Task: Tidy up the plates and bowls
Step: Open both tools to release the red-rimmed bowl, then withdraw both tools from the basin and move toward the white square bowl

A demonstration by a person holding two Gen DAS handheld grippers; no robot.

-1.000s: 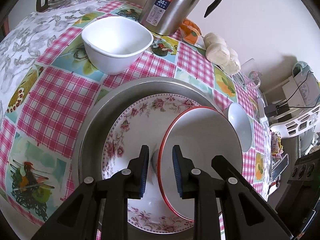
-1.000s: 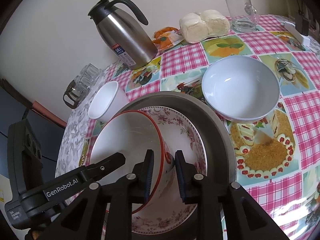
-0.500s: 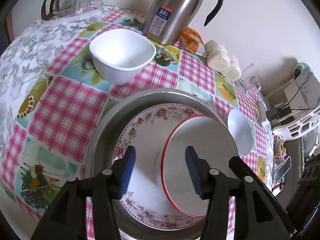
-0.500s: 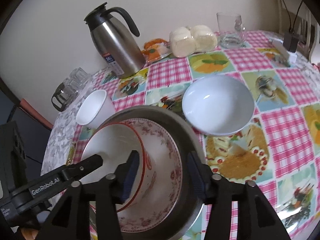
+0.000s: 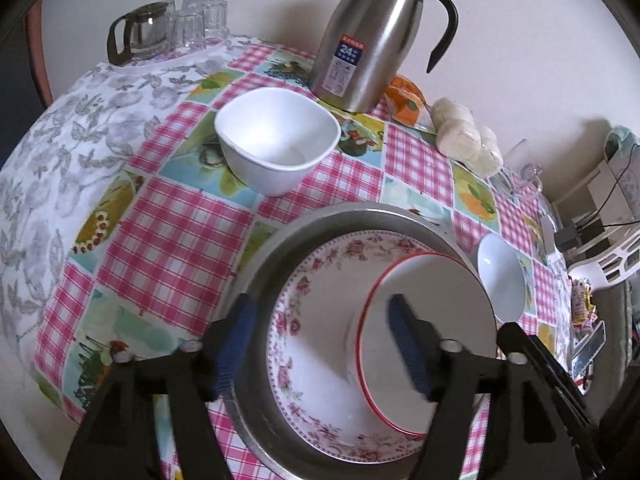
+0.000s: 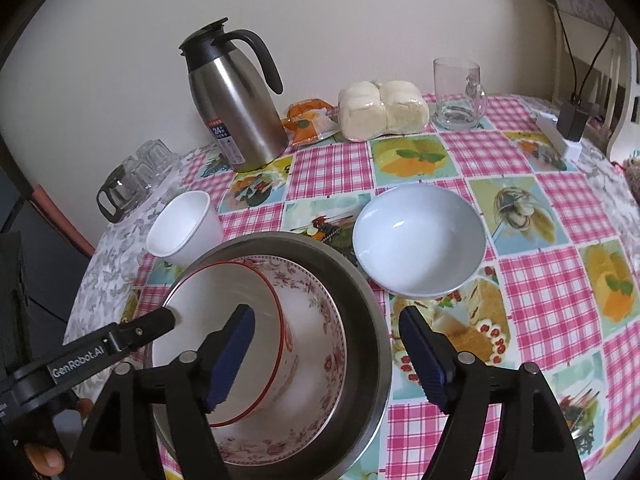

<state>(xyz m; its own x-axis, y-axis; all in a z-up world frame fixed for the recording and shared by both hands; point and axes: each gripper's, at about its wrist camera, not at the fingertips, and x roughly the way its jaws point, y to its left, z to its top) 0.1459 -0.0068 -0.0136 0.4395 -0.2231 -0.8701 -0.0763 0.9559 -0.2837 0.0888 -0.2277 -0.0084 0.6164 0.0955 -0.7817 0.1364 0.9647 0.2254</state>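
Left tool: jaws opening, spread wide, nothing pinched, above the stacked dishes.
Right tool: jaws opening, nothing gripped; one finger over the red-rimmed bowl, the other beyond the metal basin's rim.
Red-rimmed bowl: nested in the floral bowl, inside the metal basin.
Round white bowl: just beside the basin, on the table.
Square white bowl: farther back.
Steel jug: near the wall.
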